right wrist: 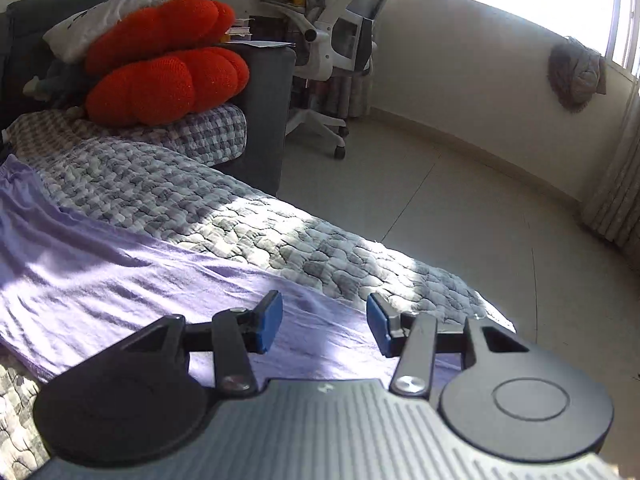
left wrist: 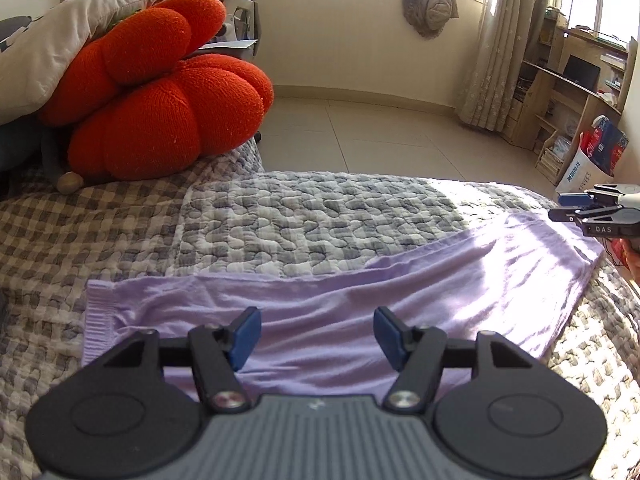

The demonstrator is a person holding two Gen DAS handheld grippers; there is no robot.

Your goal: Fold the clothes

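A lilac garment (left wrist: 320, 308) lies spread flat on a bed covered by a grey-and-white checked quilt (left wrist: 304, 224), with its ribbed hem at the left end and its far edge running diagonally across the quilt. The cloth shows shallow creases along its length and sunlight falls across its right portion. The left hand-held gripper (left wrist: 317, 338) hovers above the garment near the ribbed end; its blue pads stand well apart and nothing sits between them. The right hand-held gripper (right wrist: 325, 328) hovers over the opposite end of the same garment, close to where the cloth meets the sunlit quilt; its pads are likewise parted, somewhat less widely, and grip nothing. From the left wrist view the right hand-held gripper appears at the far right edge, just beyond the garment's corner. Neither tool touches the fabric as far as can be seen. An orange knitted cushion (left wrist: 160, 92) rests at the head of the bed, partly under a pale pillow (left wrist: 52, 48). A white office chair (right wrist: 340, 40) stands on the tiled floor (left wrist: 380, 136) beyond the bed, and a curtain (left wrist: 496, 48) hangs beside the window.
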